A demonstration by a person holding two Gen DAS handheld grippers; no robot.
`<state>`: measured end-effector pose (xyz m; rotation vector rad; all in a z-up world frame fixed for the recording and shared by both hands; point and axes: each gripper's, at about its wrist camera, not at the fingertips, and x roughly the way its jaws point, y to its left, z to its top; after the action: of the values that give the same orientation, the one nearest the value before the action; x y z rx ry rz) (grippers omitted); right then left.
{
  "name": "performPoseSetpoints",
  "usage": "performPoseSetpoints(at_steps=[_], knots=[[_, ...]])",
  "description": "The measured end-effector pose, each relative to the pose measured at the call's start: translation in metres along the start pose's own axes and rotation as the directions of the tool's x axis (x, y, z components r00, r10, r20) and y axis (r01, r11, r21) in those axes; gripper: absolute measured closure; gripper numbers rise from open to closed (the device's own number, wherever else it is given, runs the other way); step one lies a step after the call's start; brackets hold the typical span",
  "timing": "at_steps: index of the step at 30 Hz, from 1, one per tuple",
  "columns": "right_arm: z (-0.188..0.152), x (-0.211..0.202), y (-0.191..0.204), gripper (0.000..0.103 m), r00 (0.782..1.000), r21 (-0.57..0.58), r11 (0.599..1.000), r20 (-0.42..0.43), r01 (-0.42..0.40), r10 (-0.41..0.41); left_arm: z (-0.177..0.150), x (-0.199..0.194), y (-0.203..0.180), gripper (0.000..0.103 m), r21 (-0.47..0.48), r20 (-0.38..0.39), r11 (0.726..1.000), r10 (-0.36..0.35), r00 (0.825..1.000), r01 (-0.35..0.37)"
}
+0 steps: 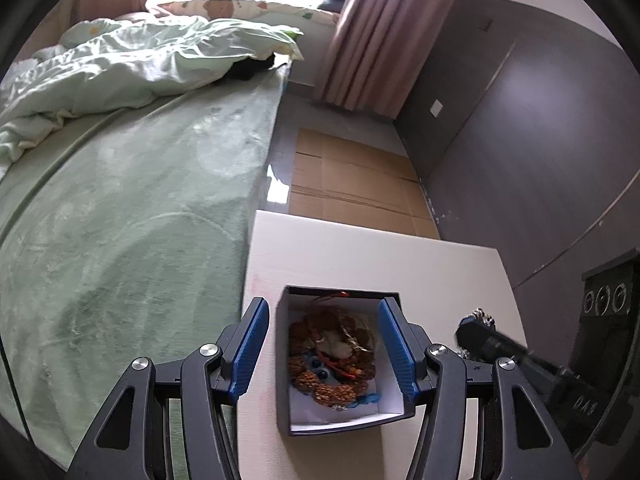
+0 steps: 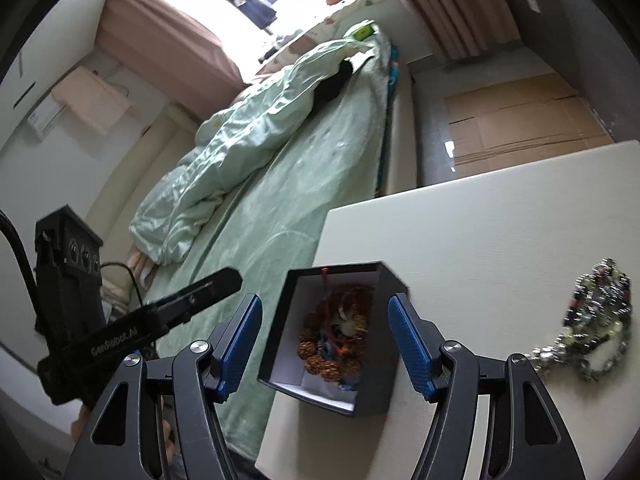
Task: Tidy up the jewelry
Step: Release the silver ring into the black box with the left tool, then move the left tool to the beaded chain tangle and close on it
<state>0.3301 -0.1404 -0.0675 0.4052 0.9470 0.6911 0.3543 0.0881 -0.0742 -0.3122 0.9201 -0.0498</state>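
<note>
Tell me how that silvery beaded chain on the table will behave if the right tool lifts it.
The beaded chain lies in a loose heap, so it will probably hang limp and trail. Its many small links and beads could slip between the right tool pads or snag. It looks light, though the metal may add some weight.

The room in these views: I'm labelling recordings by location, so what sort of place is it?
Most likely a bedroom in a home. A bed with a rumpled green duvet fills the left side, pink curtains hang by a bright window, and a white table beside the bed carries a jewelry box.
</note>
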Motion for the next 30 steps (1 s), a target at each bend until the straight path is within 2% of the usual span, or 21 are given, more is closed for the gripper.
performPoseSetpoints(at_steps=[4,8,10,14,16,20,24,30], knots=[[0.002,-0.019,-0.01,0.037,0.998,0.034,0.999,0.047,0.03,-0.031,-0.002,0.006,-0.012,0.043,0.019,-0.011,1.0,-0.013,1.0,0.013],[0.004,-0.036,-0.021,0.037,0.994,0.055,0.996,0.072,0.075,-0.079,-0.004,0.007,-0.024,0.027,0.043,-0.005,0.999,-0.011,1.0,0.011],[0.004,-0.041,-0.025,0.03,0.992,0.058,0.993,0.073,0.101,-0.105,-0.004,0.006,-0.03,0.023,0.052,0.003,0.999,-0.012,1.0,0.012],[0.004,-0.058,-0.035,0.023,0.985,0.061,0.988,0.092,0.142,-0.147,-0.006,0.009,-0.044,0.018,0.074,0.01,0.997,-0.009,1.0,0.009],[0.004,-0.067,-0.04,0.012,0.98,0.066,0.984,0.104,0.163,-0.169,-0.006,0.011,-0.051,0.014,0.089,0.009,0.996,-0.016,1.0,0.015],[0.004,-0.084,-0.055,0.001,0.971,0.108,0.975,0.121,0.193,-0.206,-0.009,0.013,-0.068,0.005,0.117,0.012,0.992,-0.037,0.999,0.035],[0.003,-0.099,-0.07,0.0,0.962,0.151,0.965,0.135,0.215,-0.236,-0.012,0.017,-0.083,0.001,0.143,0.006,0.989,-0.046,0.999,0.044],[0.003,-0.114,-0.084,0.0,0.958,0.178,0.959,0.143,0.22,-0.247,-0.019,0.025,-0.103,0.001,0.169,-0.011,0.983,-0.064,0.998,0.065]])
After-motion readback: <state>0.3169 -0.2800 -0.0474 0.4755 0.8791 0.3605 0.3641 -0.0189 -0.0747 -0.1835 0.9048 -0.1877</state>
